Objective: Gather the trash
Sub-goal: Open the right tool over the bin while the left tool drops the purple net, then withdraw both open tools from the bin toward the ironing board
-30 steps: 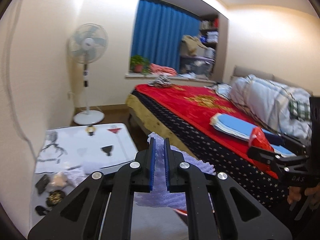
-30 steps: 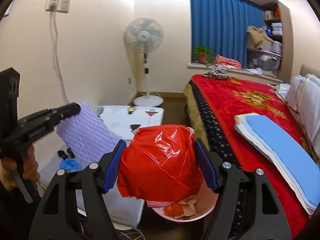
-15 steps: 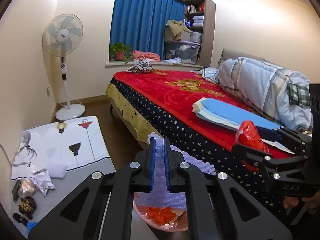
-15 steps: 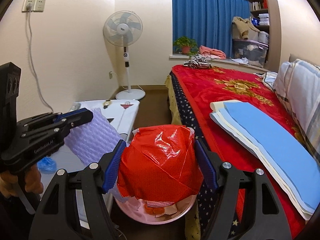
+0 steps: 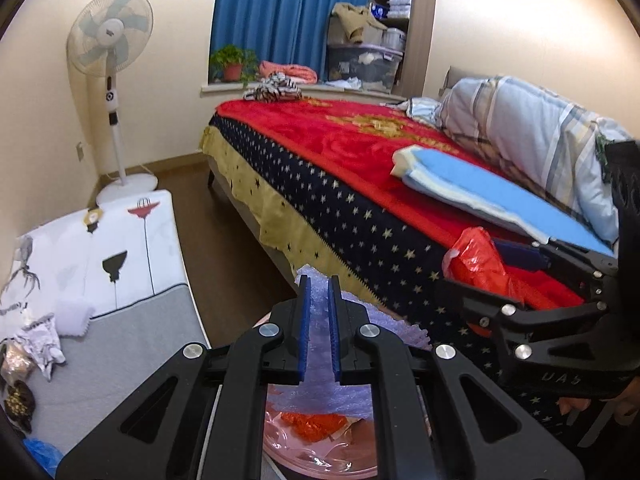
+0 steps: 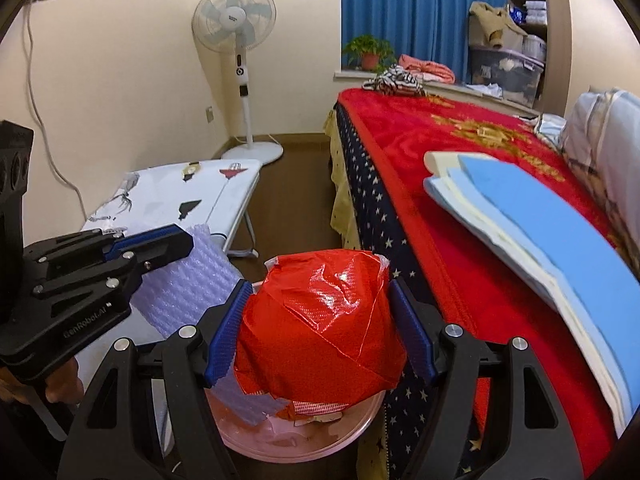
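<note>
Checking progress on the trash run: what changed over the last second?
Both grippers came down over the pink bin. Unchanged: the left gripper stays shut on the purple bubble wrap, and the right gripper still holds the red plastic bag. Nothing released.

Two wrist fisheyes, angled downward, close over pink bin (image 6: 296,446), sharing bed (image 5: 320,144), fan (image 6: 234,22)

My left claw (image 5: 318,304) and its lilac bubble-wrap sheet (image 5: 320,394) cover most of the round pink plastic bin (image 5: 320,466), which the lower edge also crops. From the right wrist, the crumpled red plastic bag (image 6: 320,324) hides the bin's far rim. The small scraps on the grey-and-white printed surface (image 5: 120,344) at far left are too small and warped to identify.
</note>
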The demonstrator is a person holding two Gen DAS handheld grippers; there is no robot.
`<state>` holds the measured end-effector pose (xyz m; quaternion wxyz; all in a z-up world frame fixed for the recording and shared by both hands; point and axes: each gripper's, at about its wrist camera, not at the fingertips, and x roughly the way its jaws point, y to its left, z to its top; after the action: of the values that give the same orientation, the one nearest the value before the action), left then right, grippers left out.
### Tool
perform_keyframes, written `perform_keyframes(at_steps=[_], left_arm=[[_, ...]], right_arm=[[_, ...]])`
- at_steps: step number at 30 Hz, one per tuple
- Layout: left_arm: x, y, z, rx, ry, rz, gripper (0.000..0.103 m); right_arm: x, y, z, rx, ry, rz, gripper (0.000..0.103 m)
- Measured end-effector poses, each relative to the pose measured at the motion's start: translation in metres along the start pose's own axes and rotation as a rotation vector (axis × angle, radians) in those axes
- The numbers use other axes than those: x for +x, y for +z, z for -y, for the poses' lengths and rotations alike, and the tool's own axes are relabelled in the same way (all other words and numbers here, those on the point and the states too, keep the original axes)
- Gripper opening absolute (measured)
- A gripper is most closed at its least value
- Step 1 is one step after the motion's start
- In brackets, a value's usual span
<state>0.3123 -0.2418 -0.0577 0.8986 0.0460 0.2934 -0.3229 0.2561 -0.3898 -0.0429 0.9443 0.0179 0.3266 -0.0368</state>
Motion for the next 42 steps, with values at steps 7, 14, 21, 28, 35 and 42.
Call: perform_keyframes(at_steps=[7, 14, 21, 28, 35, 42], left_arm=[[0.021, -0.008, -0.01, -0.026, 0.008, -0.035, 0.009], [0.029, -0.014, -0.02, -0.057, 0.146, -0.055, 0.09], [0.014, -0.01, -0.034, -0.078, 0.156, -0.051, 0.092], [-0.05, 0.008, -0.036, -0.049, 0.197, 0.002, 0.095], [-0.142, 0.002, -0.043, -0.055, 0.288, 0.085, 0.095], [-0.231, -0.03, -0.047, -0.095, 0.361, 0.151, 0.095]], right_arm=[[0.027, -0.005, 0.002, -0.001, 0.015, -0.05, 0.069], [0.042, -0.009, 0.0, 0.0, -0.005, -0.08, 0.09], [0.036, -0.003, -0.002, 0.012, -0.014, -0.085, 0.091], [-0.036, 0.027, -0.022, 0.026, 0.011, 0.044, 0.095], [-0.116, 0.022, -0.06, 0.096, 0.097, 0.151, 0.096], [-0.175, -0.013, -0.114, 0.029, 0.138, 0.201, 0.096]])
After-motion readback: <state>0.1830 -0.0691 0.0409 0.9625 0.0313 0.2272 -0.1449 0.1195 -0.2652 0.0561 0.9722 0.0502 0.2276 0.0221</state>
